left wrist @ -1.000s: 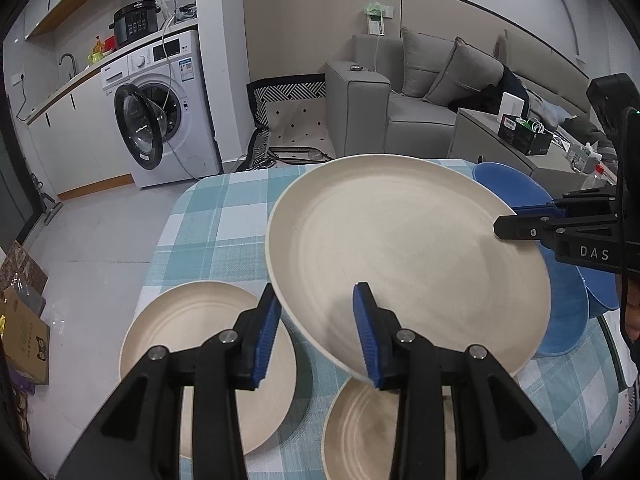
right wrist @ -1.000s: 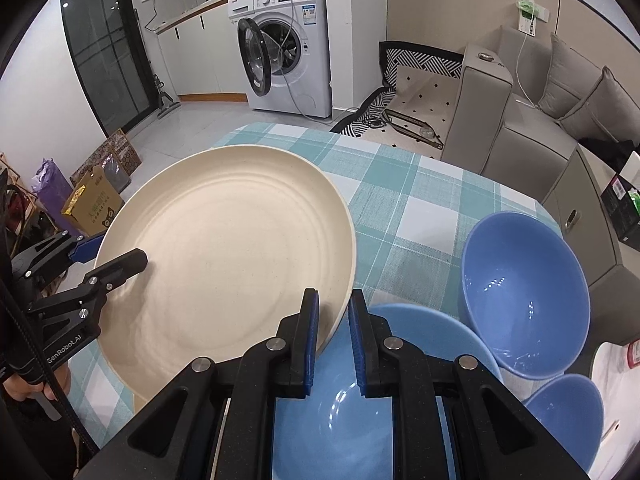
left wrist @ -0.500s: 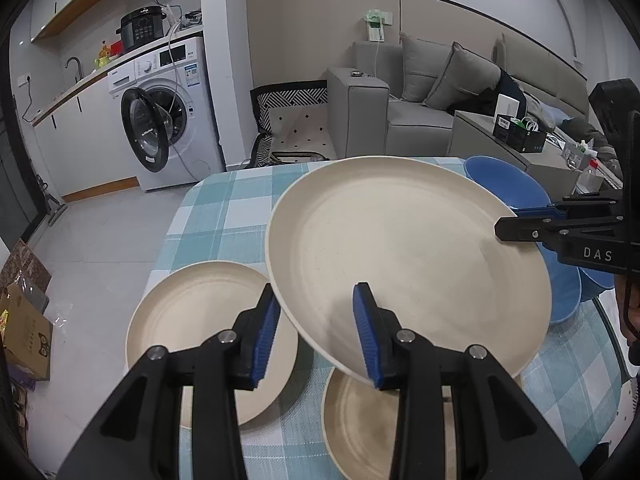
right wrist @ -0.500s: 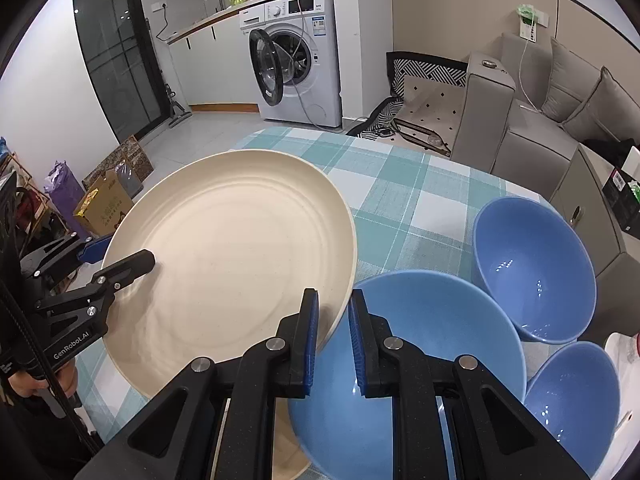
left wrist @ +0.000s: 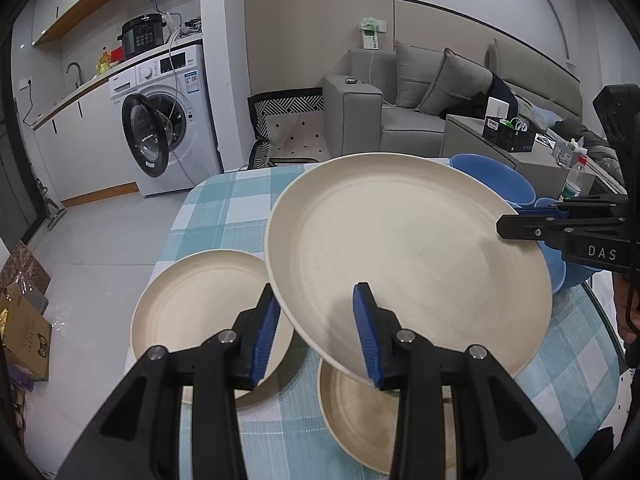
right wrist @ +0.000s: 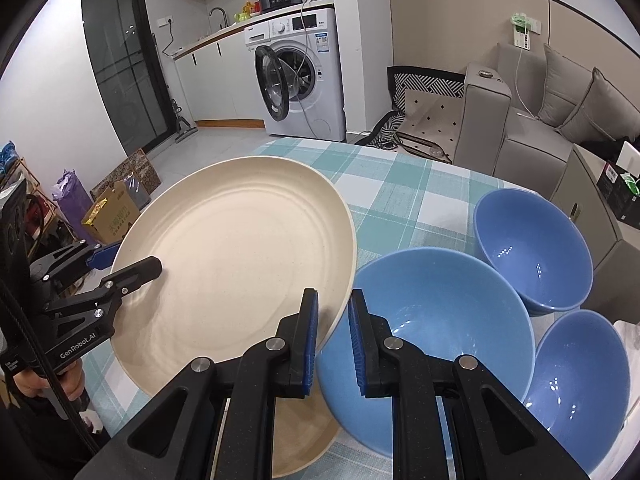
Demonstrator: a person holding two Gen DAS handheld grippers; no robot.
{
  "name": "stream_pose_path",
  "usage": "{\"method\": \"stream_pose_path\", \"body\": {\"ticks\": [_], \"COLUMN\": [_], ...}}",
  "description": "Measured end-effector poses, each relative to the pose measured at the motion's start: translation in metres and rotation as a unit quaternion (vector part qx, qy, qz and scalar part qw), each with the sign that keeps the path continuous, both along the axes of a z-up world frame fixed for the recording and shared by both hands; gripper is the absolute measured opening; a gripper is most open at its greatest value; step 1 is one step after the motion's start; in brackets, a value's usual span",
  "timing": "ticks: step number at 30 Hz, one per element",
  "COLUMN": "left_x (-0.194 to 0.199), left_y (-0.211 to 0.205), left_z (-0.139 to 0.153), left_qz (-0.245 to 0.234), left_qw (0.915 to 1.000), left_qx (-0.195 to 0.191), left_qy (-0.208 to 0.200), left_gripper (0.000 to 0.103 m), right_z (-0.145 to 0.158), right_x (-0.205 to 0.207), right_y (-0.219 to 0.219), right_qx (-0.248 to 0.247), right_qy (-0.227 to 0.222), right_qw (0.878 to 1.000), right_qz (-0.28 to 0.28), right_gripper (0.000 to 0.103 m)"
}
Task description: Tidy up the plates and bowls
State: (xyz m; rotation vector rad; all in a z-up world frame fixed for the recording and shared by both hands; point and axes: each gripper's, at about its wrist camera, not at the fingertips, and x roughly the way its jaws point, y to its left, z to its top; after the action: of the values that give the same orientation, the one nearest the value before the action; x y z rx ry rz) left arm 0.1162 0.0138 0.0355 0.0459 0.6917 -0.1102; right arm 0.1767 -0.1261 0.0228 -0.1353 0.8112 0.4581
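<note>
Left gripper (left wrist: 316,328) clamped on near rim of large cream plate (left wrist: 400,256), held tilted above checkered surface (left wrist: 224,208). Right gripper (right wrist: 333,334) closed tight on opposite rim. Below: two smaller cream plates (left wrist: 200,304). Rightward: three blue bowls (right wrist: 432,312) resting on surface.

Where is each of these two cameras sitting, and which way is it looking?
Left wrist: on the left gripper, looking down its fingers at the large beige plate; right gripper at right.
Right wrist: on the right gripper, clamping the plate's opposite rim; left gripper and a hand at left.
Shared: plate, blue bowls, checked tablecloth, washing machine.
</note>
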Motion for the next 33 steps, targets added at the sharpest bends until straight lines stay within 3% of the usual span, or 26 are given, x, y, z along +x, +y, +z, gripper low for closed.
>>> {"method": "stream_pose_path", "body": {"ticks": [33], "left_x": [-0.026], "left_y": [0.000], "left_z": [-0.028], "left_qz": [-0.004], "left_qw": [0.9996], "left_qx": [0.012], "left_qy": [0.026], "left_gripper": [0.036], "right_z": [-0.040], "right_x": [-0.042], "right_y": [-0.007], "right_qx": [0.030], "right_qy": [-0.010], "right_qw": [0.999], "right_qz": [-0.018], "right_gripper": [0.016]}}
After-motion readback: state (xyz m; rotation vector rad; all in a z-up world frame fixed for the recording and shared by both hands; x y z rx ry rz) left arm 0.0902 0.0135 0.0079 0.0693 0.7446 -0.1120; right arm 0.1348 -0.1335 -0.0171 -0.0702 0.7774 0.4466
